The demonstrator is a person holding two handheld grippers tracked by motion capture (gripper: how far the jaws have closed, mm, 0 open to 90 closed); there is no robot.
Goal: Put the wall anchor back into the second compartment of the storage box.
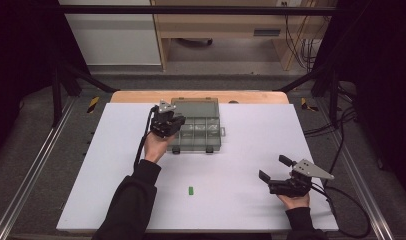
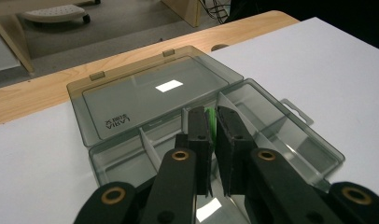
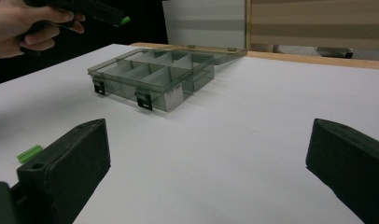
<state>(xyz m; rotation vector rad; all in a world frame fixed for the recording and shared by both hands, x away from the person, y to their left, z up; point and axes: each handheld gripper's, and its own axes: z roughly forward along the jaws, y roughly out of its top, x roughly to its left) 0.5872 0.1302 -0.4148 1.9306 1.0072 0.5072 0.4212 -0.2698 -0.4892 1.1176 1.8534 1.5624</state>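
A small green piece [image 2: 209, 126] is pinched in my left gripper [image 2: 211, 115], which is shut on it. The gripper [image 1: 173, 125] hovers over the left part of an open, smoky clear compartment box [image 1: 216, 142], whose lid [image 1: 195, 106] lies flat behind it. In the right gripper view the green piece [image 3: 124, 20] pokes out of those jaws above the box [image 3: 169, 100]. A second green piece [image 1: 190, 190] lies on the white board near the front. My right gripper [image 1: 274, 168] rests at the front right, open and holding nothing.
The white board [image 1: 241, 165] covers a wooden table whose far edge [image 1: 201, 95] shows behind the box. The box has two black latches [image 3: 144, 102] on its front wall. A cable [image 1: 341, 200] trails from the right gripper.
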